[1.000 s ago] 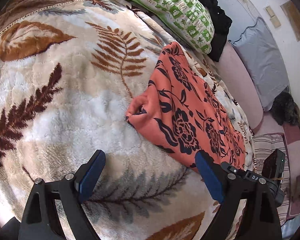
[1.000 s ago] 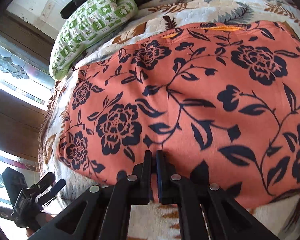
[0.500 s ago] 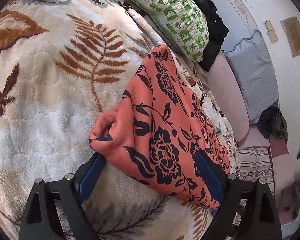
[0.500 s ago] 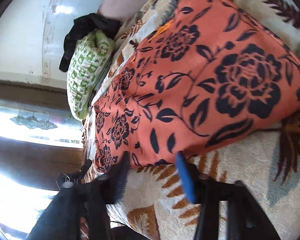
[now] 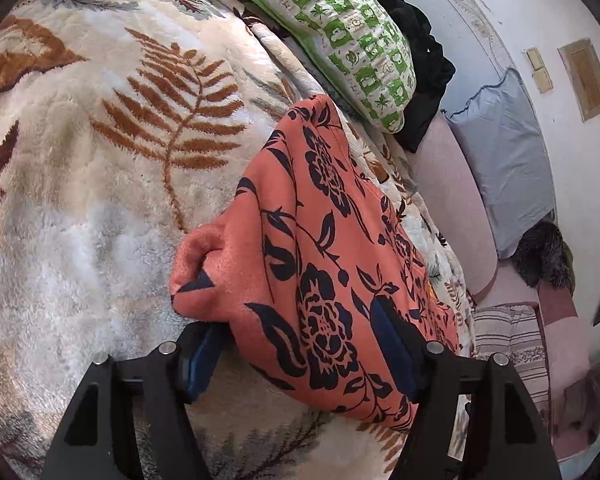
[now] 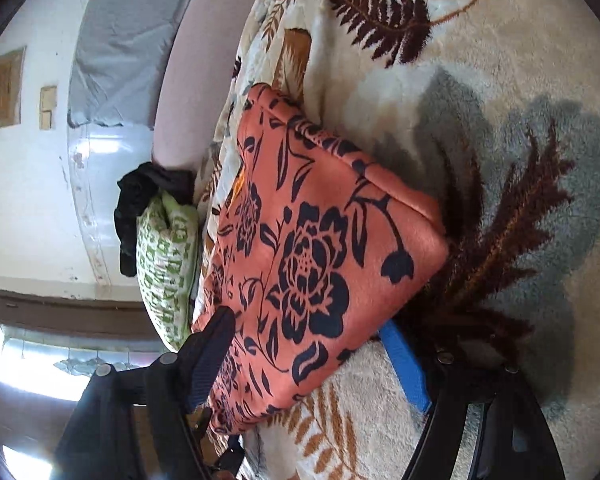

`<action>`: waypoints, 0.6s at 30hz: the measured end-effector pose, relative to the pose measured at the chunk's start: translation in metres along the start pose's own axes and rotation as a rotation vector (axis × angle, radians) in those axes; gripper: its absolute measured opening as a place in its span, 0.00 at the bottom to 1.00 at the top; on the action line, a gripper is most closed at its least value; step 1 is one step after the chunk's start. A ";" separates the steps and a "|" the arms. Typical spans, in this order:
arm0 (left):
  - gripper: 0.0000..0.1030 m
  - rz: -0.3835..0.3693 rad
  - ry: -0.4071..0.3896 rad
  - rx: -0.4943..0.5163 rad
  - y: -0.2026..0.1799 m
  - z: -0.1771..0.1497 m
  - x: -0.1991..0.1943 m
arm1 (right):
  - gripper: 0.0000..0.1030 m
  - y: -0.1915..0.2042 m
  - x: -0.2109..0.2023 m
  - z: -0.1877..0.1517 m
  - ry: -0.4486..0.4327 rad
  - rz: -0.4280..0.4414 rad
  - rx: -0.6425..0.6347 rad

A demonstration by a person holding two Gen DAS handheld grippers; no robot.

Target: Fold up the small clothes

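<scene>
An orange garment with a black flower print (image 5: pixel 320 248) lies folded into a thick block on the leaf-patterned plush blanket (image 5: pixel 100 168). My left gripper (image 5: pixel 300 350) straddles its near end. The jaws are closing, one blue pad is tucked at the lower edge, and the other lies against the printed top. In the right wrist view the same garment (image 6: pixel 312 256) sits between the fingers of my right gripper (image 6: pixel 310 354), which is open. Its dark finger (image 6: pixel 216 340) overlaps one side and the blue pad (image 6: pixel 404 364) rests beside the other edge.
A green and white patterned pillow (image 5: pixel 352 40) and a black cloth (image 5: pixel 416 52) lie at the bed's far end. A grey-blue pillow (image 5: pixel 504 160) leans on the wall, and a striped cloth (image 5: pixel 512 344) lies beside the bed. Blanket stretches to the left of the garment.
The right gripper went from shut to open, rolled over and slid to the garment's end. The left gripper came forward until the garment's end lay between its fingers, then its jaws narrowed.
</scene>
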State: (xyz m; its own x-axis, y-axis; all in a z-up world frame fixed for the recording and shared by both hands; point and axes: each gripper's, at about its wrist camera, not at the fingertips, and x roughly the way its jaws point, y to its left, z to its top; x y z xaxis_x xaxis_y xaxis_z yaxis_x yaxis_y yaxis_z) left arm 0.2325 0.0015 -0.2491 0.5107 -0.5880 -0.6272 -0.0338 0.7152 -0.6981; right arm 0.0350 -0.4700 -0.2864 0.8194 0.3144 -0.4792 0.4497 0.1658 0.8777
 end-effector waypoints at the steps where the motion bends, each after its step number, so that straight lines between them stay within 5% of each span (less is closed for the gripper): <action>1: 0.72 -0.005 0.001 -0.008 0.000 0.000 0.000 | 0.76 0.003 0.003 0.000 -0.016 0.004 -0.006; 7: 0.72 -0.009 -0.027 -0.018 -0.003 0.005 0.005 | 0.73 0.021 0.023 -0.004 -0.105 0.015 -0.071; 8: 0.62 -0.006 -0.036 -0.018 -0.003 0.006 0.005 | 0.62 0.024 0.025 -0.005 -0.118 0.014 -0.080; 9: 0.53 0.005 -0.044 -0.018 -0.003 0.007 0.006 | 0.38 0.023 0.027 -0.007 -0.123 0.010 -0.080; 10: 0.34 0.021 -0.039 -0.017 -0.001 0.009 0.008 | 0.27 0.021 0.032 -0.008 -0.109 0.002 -0.070; 11: 0.21 0.035 -0.033 -0.025 0.002 0.011 0.010 | 0.22 0.019 0.037 -0.009 -0.096 -0.016 -0.059; 18: 0.14 -0.015 -0.084 0.004 -0.006 0.011 -0.004 | 0.16 0.061 0.018 -0.029 -0.222 -0.128 -0.347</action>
State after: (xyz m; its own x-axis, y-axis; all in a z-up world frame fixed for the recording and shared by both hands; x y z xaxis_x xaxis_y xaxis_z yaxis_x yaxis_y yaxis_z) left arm 0.2400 0.0035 -0.2389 0.5814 -0.5648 -0.5856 -0.0228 0.7081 -0.7057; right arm 0.0672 -0.4273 -0.2411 0.8384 0.0685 -0.5407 0.4375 0.5070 0.7426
